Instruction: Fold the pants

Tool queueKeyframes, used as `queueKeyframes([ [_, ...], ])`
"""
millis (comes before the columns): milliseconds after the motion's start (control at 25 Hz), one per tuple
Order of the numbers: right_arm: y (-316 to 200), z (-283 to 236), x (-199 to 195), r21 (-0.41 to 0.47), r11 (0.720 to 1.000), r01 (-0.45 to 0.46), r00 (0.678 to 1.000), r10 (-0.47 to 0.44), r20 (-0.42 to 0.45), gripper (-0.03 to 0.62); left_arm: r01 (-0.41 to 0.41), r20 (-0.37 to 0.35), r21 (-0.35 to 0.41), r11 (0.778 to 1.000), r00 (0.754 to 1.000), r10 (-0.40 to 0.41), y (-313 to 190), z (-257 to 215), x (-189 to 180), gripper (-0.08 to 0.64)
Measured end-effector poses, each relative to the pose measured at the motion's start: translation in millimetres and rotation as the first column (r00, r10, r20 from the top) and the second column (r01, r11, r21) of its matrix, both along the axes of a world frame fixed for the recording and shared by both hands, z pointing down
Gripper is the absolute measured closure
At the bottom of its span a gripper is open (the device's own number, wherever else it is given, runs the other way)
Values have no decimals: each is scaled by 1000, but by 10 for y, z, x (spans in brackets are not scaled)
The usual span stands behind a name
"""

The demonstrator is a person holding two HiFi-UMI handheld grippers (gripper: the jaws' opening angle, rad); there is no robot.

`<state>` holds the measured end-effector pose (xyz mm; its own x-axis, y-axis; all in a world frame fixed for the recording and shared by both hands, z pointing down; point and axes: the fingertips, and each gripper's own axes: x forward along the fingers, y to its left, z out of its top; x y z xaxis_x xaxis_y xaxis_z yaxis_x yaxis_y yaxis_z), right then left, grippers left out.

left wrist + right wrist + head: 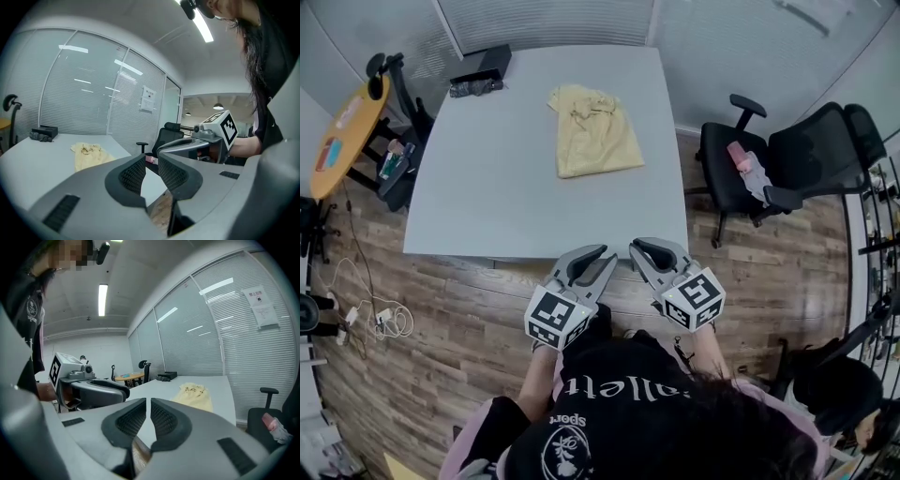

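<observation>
Left claw (602,257) spread, right claw (641,250) pressed together, both empty; pants (592,133) lie on table (487,192).

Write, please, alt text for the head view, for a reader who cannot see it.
Folded yellow pants lie on the far half of a grey table. A person holds the left tongs and right tongs side by side just short of its near edge, both empty, the left slightly open and the right shut. Office chairs stand at the right.
</observation>
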<state>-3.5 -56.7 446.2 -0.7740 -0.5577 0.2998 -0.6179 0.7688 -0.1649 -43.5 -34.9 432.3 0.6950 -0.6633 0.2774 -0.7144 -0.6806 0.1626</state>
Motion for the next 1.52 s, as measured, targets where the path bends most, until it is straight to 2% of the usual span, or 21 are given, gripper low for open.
queueKeyframes([
  [440,778,-123,395,30,997,68,997,-69,35,555,83,17,9,996,996,-83,789,-133,402,460],
  [880,1432,-107,700,54,993,108,992,-111,52,561,83,40,25,996,996,-84,1365,-84,777,460],
  [1520,1743,-148,610,77,984,162,985,-166,54,566,109,61,41,993,992,-112,1689,-100,720,460],
])
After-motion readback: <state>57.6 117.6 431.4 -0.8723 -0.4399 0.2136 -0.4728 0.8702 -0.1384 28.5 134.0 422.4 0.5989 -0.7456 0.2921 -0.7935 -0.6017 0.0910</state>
